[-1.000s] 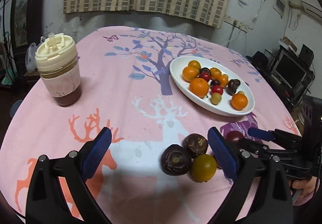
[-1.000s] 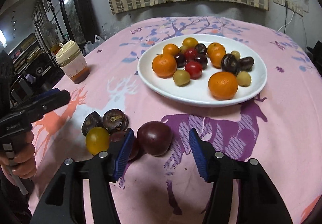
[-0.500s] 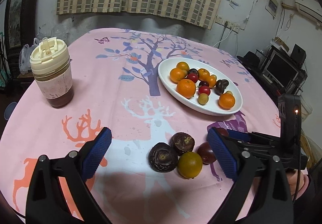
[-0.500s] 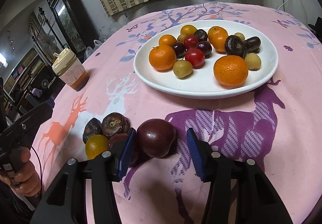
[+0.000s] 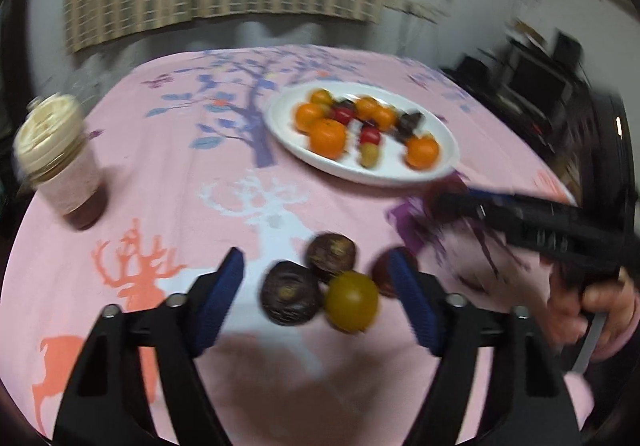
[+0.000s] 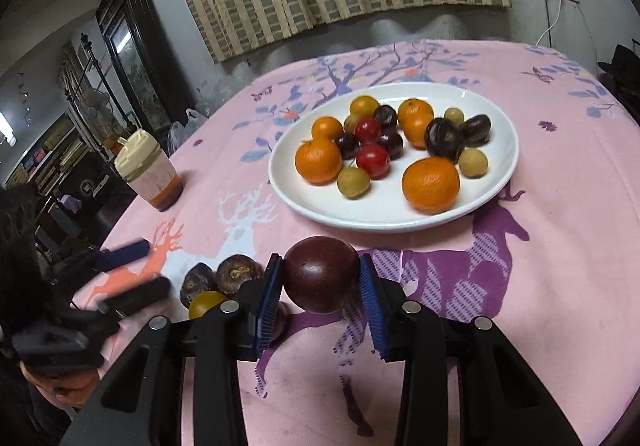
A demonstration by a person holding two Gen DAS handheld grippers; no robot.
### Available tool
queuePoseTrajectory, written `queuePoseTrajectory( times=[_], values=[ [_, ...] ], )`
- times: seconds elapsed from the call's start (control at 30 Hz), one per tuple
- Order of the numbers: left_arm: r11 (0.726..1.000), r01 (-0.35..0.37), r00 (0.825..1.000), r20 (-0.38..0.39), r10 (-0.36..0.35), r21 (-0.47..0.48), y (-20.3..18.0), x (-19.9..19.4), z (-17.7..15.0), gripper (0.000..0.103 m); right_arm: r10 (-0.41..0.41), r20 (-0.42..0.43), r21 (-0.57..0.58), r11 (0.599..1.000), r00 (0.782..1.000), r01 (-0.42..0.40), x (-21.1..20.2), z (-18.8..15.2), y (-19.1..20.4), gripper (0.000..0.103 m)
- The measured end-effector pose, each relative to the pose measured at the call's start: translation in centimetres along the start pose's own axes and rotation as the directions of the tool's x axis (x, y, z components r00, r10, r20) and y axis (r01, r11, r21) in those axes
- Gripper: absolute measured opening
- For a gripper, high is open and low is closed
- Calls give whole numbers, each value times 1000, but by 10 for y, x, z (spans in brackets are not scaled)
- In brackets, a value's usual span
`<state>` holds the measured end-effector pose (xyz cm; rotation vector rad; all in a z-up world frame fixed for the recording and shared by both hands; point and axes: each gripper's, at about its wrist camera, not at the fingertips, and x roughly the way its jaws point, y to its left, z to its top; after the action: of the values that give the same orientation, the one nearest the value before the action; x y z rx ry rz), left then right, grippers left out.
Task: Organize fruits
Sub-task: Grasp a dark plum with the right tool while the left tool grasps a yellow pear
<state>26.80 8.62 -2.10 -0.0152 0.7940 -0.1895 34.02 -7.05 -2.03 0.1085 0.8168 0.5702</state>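
My right gripper (image 6: 320,280) is shut on a dark red plum (image 6: 321,273) and holds it just above the cloth, short of the white plate (image 6: 500,181). The plate holds several oranges, red and dark fruits. My left gripper (image 5: 316,286) is open over a cluster of loose fruit: two dark wrinkled fruits (image 5: 290,298), a yellow fruit (image 5: 351,302) and a dark red one (image 5: 384,276). The same cluster shows in the right wrist view (image 6: 236,280). The right gripper also shows in the left wrist view (image 5: 452,201).
A lidded cup with dark drink (image 5: 60,161) stands at the table's left; it also shows in the right wrist view (image 6: 150,173). The pink printed tablecloth (image 6: 560,246) covers the round table. A curtain hangs behind; furniture stands at both sides.
My right gripper closed on the dark red plum and lifted it toward the plate. My left gripper moved quickly; its view is blurred and sits closer over the loose fruit.
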Motion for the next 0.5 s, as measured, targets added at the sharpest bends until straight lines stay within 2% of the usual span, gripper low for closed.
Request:
queuePoseTrajectory(
  times=[0.07, 0.17, 0.23, 0.37, 0.5],
  values=[
    [994, 28, 999, -29, -25, 106, -19, 6, -7, 56, 9, 3, 3, 1000, 1000, -9, -4, -1, -1, 39],
    [981, 12, 999, -43, -4, 196, -34, 12, -15, 54, 11, 9, 7, 1000, 1000, -11, -9, -2, -1, 39],
    [978, 3, 998, -61, 10, 207, -35, 18, -17, 53, 10, 13, 7, 1000, 1000, -11, -12, -2, -2, 39],
    [981, -12, 996, -88, 30, 196, -30, 29, -19, 41, 8, 23, 5, 1000, 1000, -9, -15, -2, -1, 39],
    [974, -25, 996, -78, 44, 227, -33, 31, -21, 41, 15, 28, 0, 1000, 999, -15, -19, -2, 0, 39]
  ],
)
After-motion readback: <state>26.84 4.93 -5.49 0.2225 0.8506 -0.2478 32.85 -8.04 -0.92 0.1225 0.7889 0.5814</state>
